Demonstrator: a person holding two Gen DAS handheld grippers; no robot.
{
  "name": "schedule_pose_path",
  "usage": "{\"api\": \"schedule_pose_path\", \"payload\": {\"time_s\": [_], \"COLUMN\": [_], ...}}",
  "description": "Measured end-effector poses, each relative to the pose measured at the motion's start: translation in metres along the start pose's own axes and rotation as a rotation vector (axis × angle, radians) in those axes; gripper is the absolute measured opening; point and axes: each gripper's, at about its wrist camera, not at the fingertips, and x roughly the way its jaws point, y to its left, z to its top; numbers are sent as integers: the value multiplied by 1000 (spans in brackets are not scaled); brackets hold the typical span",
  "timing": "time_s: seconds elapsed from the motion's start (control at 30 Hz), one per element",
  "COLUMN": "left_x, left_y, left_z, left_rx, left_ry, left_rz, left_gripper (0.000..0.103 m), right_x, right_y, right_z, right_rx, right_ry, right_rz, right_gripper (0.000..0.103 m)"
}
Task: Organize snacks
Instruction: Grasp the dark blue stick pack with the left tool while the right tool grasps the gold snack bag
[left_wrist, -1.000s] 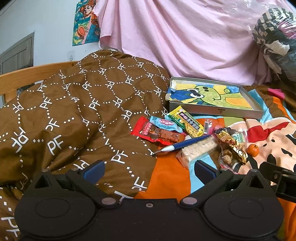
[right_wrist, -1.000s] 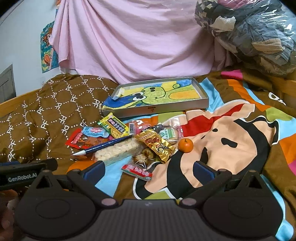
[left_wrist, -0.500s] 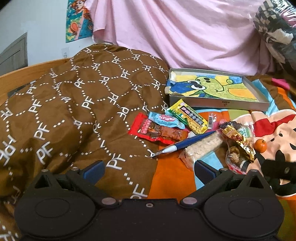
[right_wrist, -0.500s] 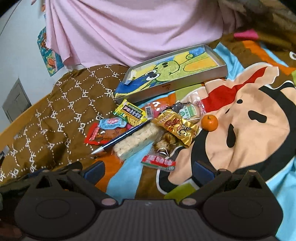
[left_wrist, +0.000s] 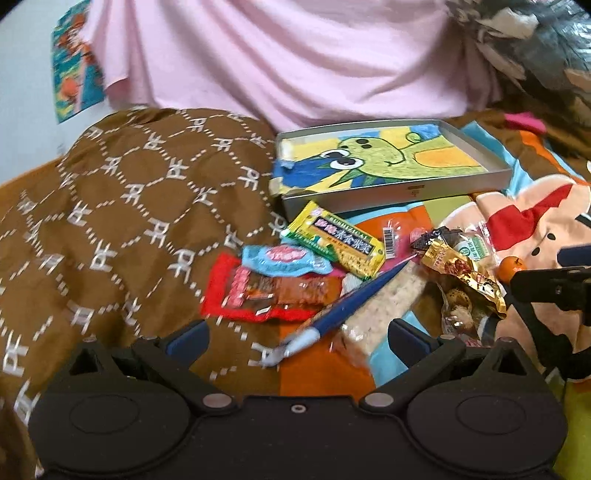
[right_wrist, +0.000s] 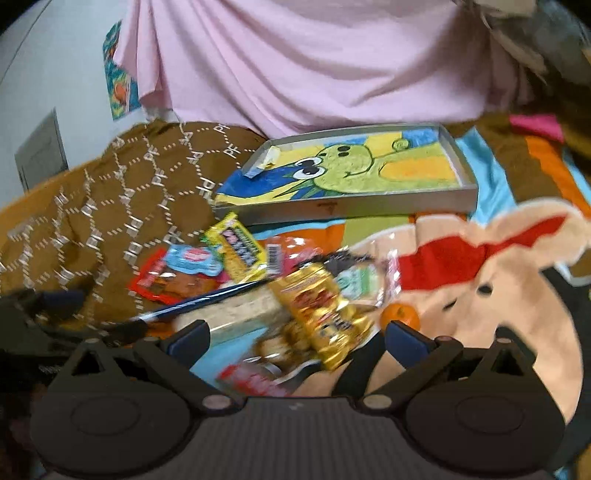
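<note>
A: Start at the claws. What are they doing?

B: Both are released and empty. The left gripper (left_wrist: 297, 338) has its jaws spread wide over the tip of the blue pen (left_wrist: 345, 304) and the pale rice-cracker bar (left_wrist: 384, 304). The right gripper (right_wrist: 297, 338) is just as wide, above the gold foil packet (right_wrist: 325, 314), with the small orange (right_wrist: 400, 315) just beside its right finger.

A: And further out?

B: The rest of the snacks lie in one loose heap on the bedspread: a red packet (left_wrist: 258, 291), a light-blue packet (left_wrist: 282, 258) overlapping it, and a yellow-green bar (left_wrist: 338, 243) behind. Beyond the heap sits the shallow grey tray (left_wrist: 417, 194) with a cartoon drawing lining its floor; nothing edible is in it.

A: So which step is this?

B: I'd judge the approach to a first pick; nothing has been sorted yet.

A: What does the next move need?

B: Likely the right claw lowering around the gold packet and pinching it alone, since wrappers overlap. The pen lies across the cracker bar, so the left should avoid dragging it along.
</note>
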Motion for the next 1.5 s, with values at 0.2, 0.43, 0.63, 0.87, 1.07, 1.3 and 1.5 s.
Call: {"api": "schedule_pose_path", "payload": {"time_s": [0.2,0.43,0.63,0.87,1.07,1.3,1.5], "left_x": [34,64,86,91,86,95,99], "left_y": [2,12,26,46,54,51,43], "left_z": [13,18,23,20,19,23,22], "left_rx": [55,34,-94,-235,-285,-213,-174], "left_ry": [16,91,229,305,332,316,338], "left_rz": [-58,-208,-257,-382,-482,-401,-462], "left_gripper": [102,102,102,99,97,98,81], "right_x": [30,57,78,81,74,66,77], "right_y": [-12,-12,-20,-20,-10,3,-3], "right_z": [3,8,9,7,7,6,2], "right_rx": [-14,-73,-33,-1,-12,-99,-55], "right_ry": [33,67,109,160,193,175,204], "right_rz": [16,67,84,140,207,187,176], "right_gripper": [100,99,95,93,89,90,86]}}
